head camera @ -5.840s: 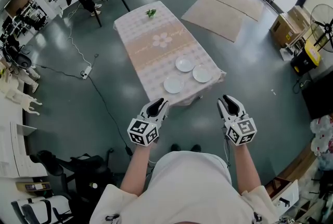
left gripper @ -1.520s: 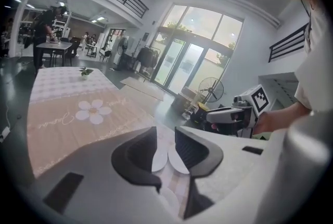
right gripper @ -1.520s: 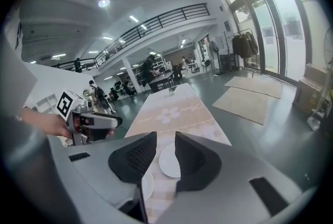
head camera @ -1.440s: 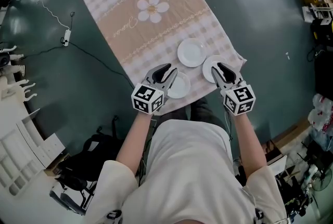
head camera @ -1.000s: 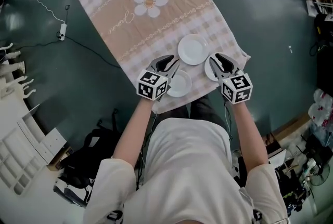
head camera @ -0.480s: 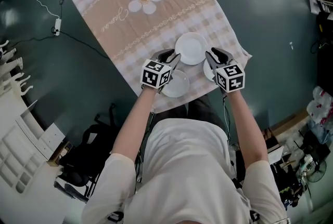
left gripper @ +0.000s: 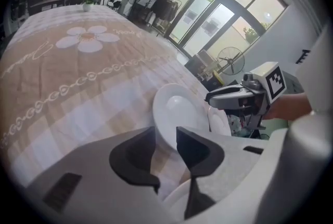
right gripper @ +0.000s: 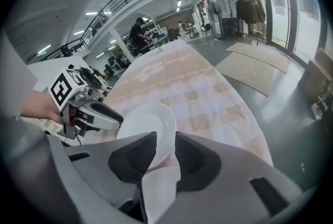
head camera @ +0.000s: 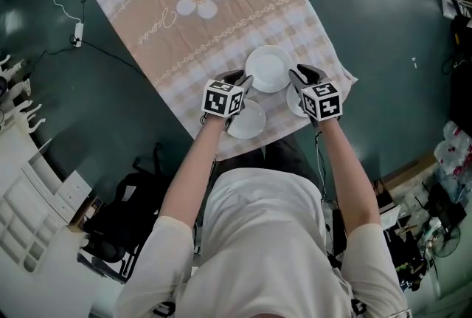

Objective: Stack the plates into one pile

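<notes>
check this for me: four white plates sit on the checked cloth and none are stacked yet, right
Three white plates, not four. The head view shows the far plate, the left plate and the right plate on the checked cloth, and none are stacked yet.

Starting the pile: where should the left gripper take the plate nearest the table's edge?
By the plate's left rim, coming in low from the left: it lies flat, so only the upturned lip likely gives the left gripper purchase.
</notes>
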The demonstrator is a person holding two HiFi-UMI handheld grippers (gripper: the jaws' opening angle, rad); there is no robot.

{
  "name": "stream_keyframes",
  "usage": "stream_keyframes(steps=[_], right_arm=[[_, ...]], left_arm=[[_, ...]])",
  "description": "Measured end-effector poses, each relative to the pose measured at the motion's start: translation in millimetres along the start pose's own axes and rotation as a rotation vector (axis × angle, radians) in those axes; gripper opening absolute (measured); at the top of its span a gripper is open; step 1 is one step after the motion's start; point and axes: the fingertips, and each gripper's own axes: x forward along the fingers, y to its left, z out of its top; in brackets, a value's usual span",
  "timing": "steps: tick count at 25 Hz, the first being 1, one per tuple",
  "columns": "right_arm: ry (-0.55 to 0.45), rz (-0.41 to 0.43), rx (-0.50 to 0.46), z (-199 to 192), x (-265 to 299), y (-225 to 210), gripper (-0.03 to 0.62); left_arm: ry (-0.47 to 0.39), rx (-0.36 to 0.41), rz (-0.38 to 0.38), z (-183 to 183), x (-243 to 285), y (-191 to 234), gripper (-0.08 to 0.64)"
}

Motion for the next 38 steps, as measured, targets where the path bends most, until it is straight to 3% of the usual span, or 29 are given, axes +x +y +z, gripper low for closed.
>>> stream_keyframes(steps=[4, 16, 24, 38], right_arm=[[0.038, 0.004, 0.005, -8.7, 7.8, -4.2, 0.129], [0.078, 0.040, 0.057, -12.3, 22.4, -5.7, 0.111], [0.033, 0.034, 0.120, -4.6, 21.3, -4.3, 0.072], [-0.009, 0.048, 0.092, 15.7, 7.8, 27.0, 0.061]], left_arm=[[0.031, -0.026, 0.003, -8.3, 5.3, -0.2, 0.131], [0.002, -0.095, -0.001, -6.4, 8.8, -0.5, 0.113], [-0.052, -0.219, -0.013, -2.4, 2.4, 8.8, 0.059], [-0.120, -0.249, -0.009, -1.2, -35.2, 11.2, 0.038]])
